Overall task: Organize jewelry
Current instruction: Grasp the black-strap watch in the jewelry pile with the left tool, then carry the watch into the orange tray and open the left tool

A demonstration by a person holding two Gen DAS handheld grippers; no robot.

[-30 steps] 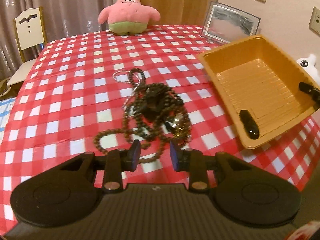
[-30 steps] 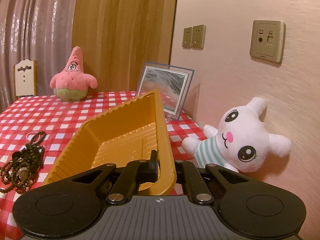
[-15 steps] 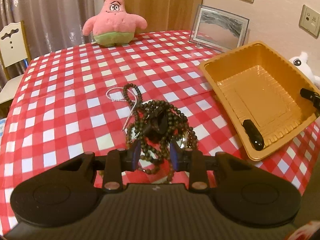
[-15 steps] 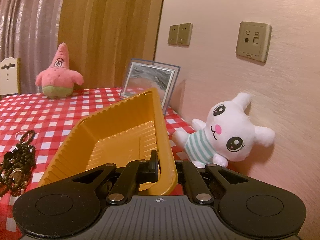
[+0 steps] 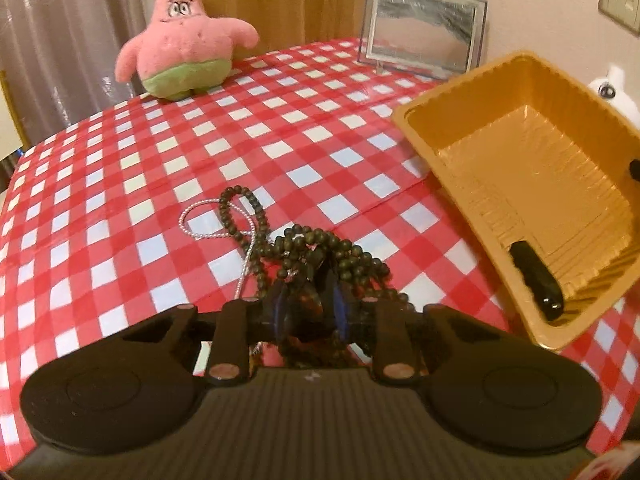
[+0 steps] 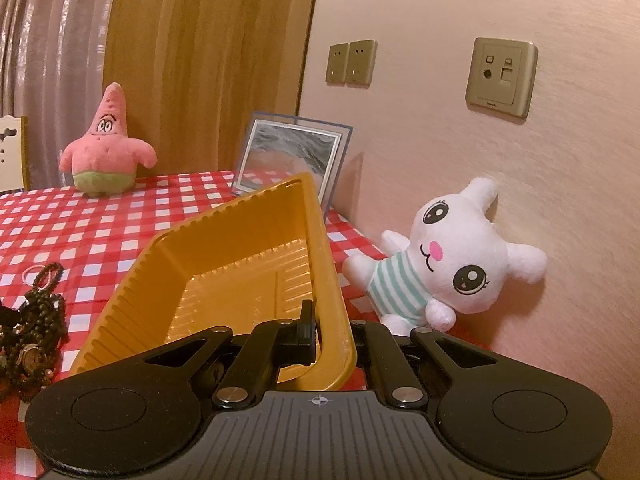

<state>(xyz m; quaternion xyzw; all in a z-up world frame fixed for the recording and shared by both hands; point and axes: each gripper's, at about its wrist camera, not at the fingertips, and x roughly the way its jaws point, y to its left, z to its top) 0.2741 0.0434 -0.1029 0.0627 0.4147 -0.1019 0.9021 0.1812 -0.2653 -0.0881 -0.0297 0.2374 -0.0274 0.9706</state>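
Two hand-held grippers work over a table covered with a red-and-white checked cloth [image 5: 120, 184]. Left gripper [image 5: 309, 312]: its blue-padded fingers [image 5: 278, 312] stand on either side of a tangled heap of dark bead necklaces [image 5: 320, 256], with beads filling the gap between them; whether the pads press on the beads cannot be told from this view. The heap lies on the cloth at the near centre of the table, and a loop of dark beads and a thin silver chain [image 5: 208, 220] trail from it toward the far left. Right gripper [image 6: 332, 320]: its fingers are pinched on the near wall of an orange plastic tray [image 6: 240, 248], one finger inside the tray and the other outside it. The tray is tilted, its near right side raised, and it stands to the right of the bead heap; in the left wrist view the inner black finger shows against the ribbed floor of the tray [image 5: 520, 184]. In the right wrist view the same heap appears at the left edge, beside the tray. Background objects: a pink star-shaped plush toy [image 5: 180, 36] sits at the far edge of the table; a framed picture [image 5: 420, 36] leans at the far right, against the wall; a white plush toy in a striped shirt [image 6: 452, 256] rests against the wall to the right of the tray; wall sockets [image 6: 500, 72] are mounted above it.
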